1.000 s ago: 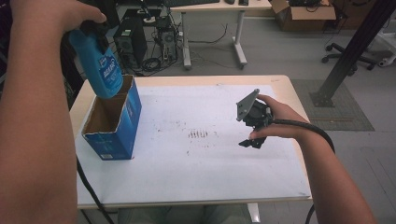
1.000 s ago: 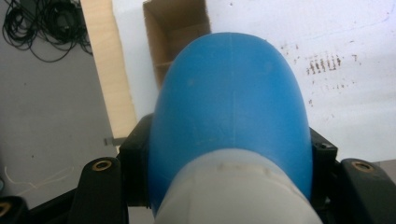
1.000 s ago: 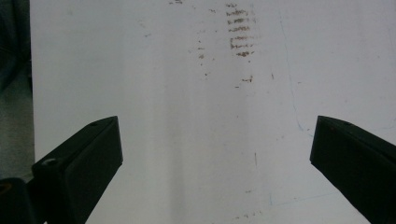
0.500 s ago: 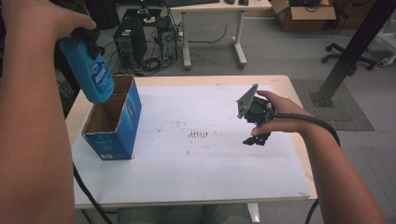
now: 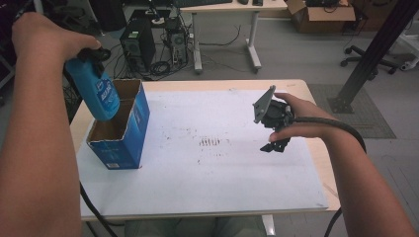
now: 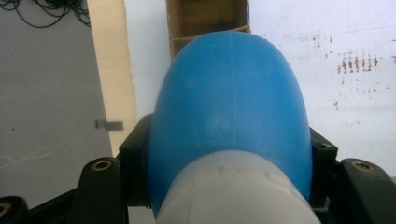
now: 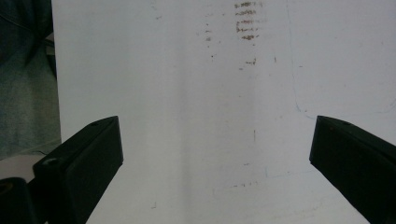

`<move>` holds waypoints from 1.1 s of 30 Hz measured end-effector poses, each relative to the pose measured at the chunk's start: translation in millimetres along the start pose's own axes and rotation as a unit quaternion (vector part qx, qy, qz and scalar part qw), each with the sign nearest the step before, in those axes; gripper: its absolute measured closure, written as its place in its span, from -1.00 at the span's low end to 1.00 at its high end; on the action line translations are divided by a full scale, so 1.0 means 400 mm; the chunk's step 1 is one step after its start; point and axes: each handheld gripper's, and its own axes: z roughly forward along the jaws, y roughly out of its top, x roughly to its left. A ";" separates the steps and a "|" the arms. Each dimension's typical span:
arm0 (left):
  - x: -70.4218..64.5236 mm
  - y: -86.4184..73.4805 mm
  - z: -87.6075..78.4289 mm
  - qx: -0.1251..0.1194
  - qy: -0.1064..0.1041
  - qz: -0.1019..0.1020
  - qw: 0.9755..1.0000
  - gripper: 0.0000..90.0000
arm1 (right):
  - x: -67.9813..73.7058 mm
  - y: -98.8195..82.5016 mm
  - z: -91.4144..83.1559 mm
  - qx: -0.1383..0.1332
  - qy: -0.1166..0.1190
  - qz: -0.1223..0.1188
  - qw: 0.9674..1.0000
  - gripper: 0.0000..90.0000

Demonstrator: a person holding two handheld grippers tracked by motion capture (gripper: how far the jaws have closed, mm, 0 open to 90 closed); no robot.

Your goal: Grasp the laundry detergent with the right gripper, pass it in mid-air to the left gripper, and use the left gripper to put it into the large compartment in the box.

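Hanging from the left gripper, a blue bottle points bottom-down over the open top of the blue cardboard box, its lower end at the box's rim. The jaws are clamped on the bottle near its white neck. The box stands at the left side of the white table. Out to the right, the right gripper hovers above the bare tabletop, its jaws spread wide with nothing between them.

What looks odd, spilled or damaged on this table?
Reddish-brown specks and short streaks stain the middle of the white table top, like dried residue. Otherwise the open blue cardboard box stands upright and the blue plastic bottle looks intact.
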 end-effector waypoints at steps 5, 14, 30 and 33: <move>0.006 -0.003 0.026 0.002 -0.006 -0.001 1.000 -0.16 | 0.001 0.001 0.000 -0.002 -0.001 -0.001 1.000 -0.94; 0.001 -0.011 0.087 0.009 -0.003 0.004 1.000 -0.16 | 0.002 0.008 -0.002 -0.003 -0.002 -0.006 1.000 -0.94; -0.008 -0.019 0.191 0.022 0.000 0.018 1.000 -0.16 | 0.005 0.002 0.003 -0.006 -0.002 -0.001 1.000 -0.94; -0.007 -0.023 0.207 0.020 0.002 0.018 1.000 -0.16 | 0.004 0.001 0.002 -0.003 -0.003 -0.001 1.000 -0.94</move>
